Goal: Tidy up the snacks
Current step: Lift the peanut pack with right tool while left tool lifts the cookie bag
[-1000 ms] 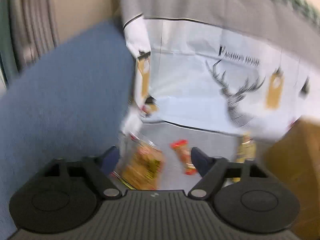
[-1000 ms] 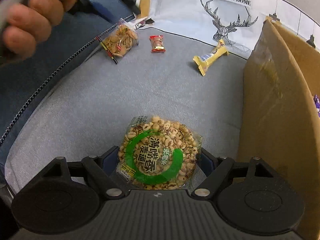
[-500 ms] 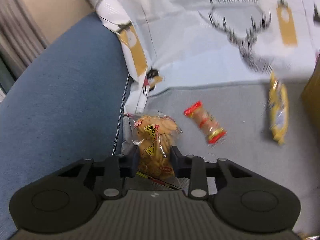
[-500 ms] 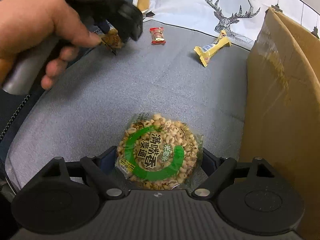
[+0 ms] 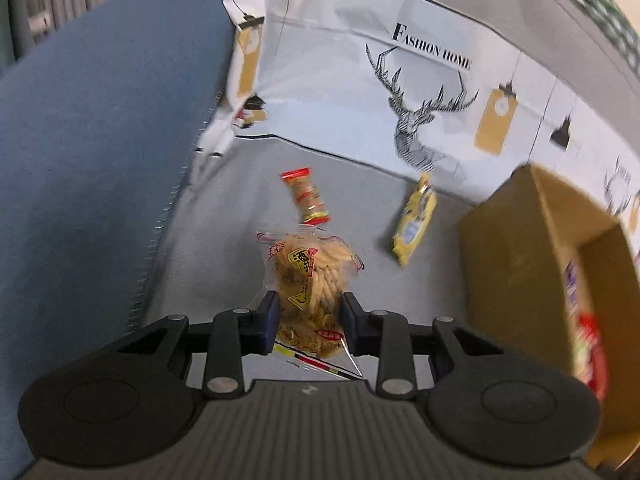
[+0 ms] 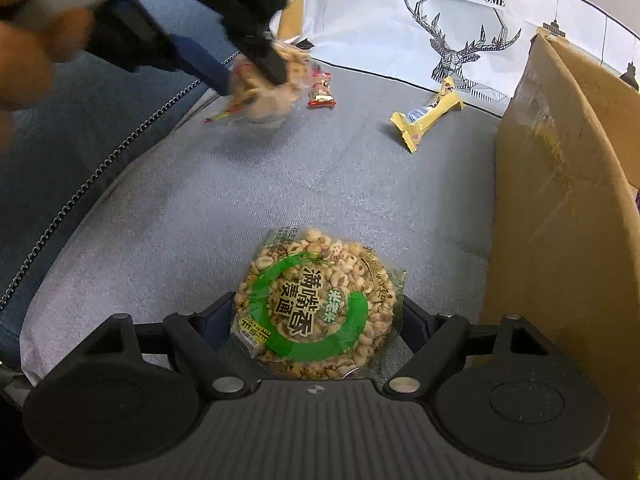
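Note:
My left gripper point(image 5: 308, 316) is shut on a clear bag of yellow crackers point(image 5: 310, 276) and holds it above the grey sofa seat point(image 5: 240, 208); the same gripper with the bag point(image 6: 264, 92) shows in the right wrist view. My right gripper point(image 6: 318, 316) has its jaws wide on either side of a round puffed-grain cake with a green ring point(image 6: 316, 304) that lies on the seat. A small red-ended snack point(image 5: 306, 196) and a yellow wrapped bar point(image 5: 414, 224) lie farther back.
An open cardboard box point(image 5: 532, 264) stands at the right with packets inside; its wall point(image 6: 560, 200) is next to the grain cake. A blue sofa arm point(image 5: 100, 140) rises at the left. A deer-print cushion point(image 5: 400, 80) lines the back.
My left gripper closed on the cracker bag and lifted it off the seat, moving toward the right. My right gripper stayed around the grain cake.

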`<state>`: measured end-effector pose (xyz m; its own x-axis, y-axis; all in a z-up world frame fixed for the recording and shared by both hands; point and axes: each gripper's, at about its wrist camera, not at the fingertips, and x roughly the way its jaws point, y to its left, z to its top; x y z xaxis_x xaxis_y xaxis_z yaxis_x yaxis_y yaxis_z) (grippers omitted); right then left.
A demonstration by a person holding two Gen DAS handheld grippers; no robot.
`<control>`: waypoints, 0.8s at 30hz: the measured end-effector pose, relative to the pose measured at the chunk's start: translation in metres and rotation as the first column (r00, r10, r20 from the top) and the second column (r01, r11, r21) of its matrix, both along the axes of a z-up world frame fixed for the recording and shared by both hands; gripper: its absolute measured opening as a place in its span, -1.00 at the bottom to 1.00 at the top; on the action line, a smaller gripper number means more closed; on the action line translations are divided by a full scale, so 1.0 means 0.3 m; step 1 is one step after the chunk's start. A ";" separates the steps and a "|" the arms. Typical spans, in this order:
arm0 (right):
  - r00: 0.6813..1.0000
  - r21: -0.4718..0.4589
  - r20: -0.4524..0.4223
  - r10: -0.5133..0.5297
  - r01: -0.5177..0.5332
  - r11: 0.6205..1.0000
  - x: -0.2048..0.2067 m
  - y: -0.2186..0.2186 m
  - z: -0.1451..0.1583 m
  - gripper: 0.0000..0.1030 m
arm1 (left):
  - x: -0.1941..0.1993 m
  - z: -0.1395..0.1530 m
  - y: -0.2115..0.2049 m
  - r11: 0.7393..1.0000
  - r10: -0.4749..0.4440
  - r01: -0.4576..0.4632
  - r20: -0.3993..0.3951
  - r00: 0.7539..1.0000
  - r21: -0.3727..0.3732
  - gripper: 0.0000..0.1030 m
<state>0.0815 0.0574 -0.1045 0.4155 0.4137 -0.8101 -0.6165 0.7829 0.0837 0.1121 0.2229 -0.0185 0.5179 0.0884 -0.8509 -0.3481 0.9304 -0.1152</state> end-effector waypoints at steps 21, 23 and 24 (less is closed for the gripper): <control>0.999 -0.030 -0.035 0.017 -0.018 0.999 0.004 0.018 -0.026 0.65 | 0.022 -0.214 0.057 0.999 -0.023 0.020 -0.134 0.991 -0.026 0.20; 0.999 -0.029 -0.038 0.014 -0.015 0.999 0.009 0.017 -0.027 0.65 | 0.023 -0.216 0.058 0.999 -0.021 0.018 -0.132 0.991 -0.027 0.20; 0.999 -0.029 -0.038 0.013 -0.014 0.999 0.010 0.016 -0.027 0.65 | 0.024 -0.217 0.060 0.999 -0.018 0.014 -0.130 0.991 -0.031 0.20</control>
<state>0.0846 0.0622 -0.1127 0.3790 0.3950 -0.8368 -0.6238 0.7771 0.0842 0.1193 0.2410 -0.0835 0.4032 0.0549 -0.9135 -0.3471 0.9328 -0.0972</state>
